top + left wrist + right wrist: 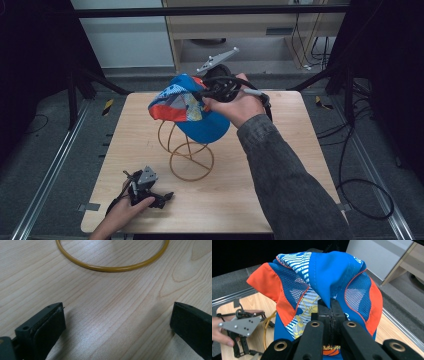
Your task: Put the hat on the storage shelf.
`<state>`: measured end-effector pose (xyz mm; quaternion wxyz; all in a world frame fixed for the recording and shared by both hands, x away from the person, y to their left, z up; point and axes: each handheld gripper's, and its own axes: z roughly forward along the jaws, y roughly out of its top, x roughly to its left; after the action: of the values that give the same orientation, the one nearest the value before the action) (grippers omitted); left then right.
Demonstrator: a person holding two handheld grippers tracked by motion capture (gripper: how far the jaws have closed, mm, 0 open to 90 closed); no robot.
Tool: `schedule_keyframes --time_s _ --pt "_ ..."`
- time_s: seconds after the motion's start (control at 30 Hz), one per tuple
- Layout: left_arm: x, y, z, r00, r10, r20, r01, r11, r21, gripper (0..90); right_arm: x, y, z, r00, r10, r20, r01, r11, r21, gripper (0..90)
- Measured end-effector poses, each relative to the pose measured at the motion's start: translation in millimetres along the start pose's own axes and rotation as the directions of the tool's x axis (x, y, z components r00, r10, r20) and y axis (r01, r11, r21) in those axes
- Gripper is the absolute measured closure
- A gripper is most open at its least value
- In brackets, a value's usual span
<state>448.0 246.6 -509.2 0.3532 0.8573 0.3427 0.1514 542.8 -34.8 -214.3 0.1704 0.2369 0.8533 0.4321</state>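
Over the middle of the table (280,200), the wire stand (187,152) sits right under the cap (192,110), so it looks like the cap just needs lowering onto the stand's top. The right gripper (329,307) is clamped tight on the cap's fabric, which bunches at the jaws in its own view. The left gripper (165,196) rests on the near left with its jaws apart, holding nothing; its view catches the stand's base ring just beyond.

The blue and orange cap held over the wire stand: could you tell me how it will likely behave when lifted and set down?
The cap looks floppy: its fabric bunches where the right claw pinches it. It is probably light, being mostly mesh and thin cloth. It may drape loosely over the wire stand, whose thin open loops might rock if nudged.
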Motion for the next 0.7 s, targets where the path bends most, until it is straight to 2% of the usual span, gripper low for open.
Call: schedule_keyframes --time_s 0.17,0.33,0.7 --pt "0.0 0.1 -0.1 1.0000 0.000 -0.001 0.000 1.0000 0.001 0.0 4.2 5.5 8.6 0.9999 0.001 -0.015 -0.001 1.000 -0.006 90.0" --pt "-0.1 0.0 0.0 1.0000 -0.001 -0.002 0.001 1.0000 0.000 0.0 10.5 9.6 24.4 0.9994 -0.011 -0.032 0.012 1.000 0.026 90.0" --pt "-0.2 0.1 0.0 1.0000 0.000 -0.003 0.000 1.0000 0.000 0.0 17.1 12.5 42.0 0.9983 -0.016 -0.055 0.019 0.999 0.049 90.0"
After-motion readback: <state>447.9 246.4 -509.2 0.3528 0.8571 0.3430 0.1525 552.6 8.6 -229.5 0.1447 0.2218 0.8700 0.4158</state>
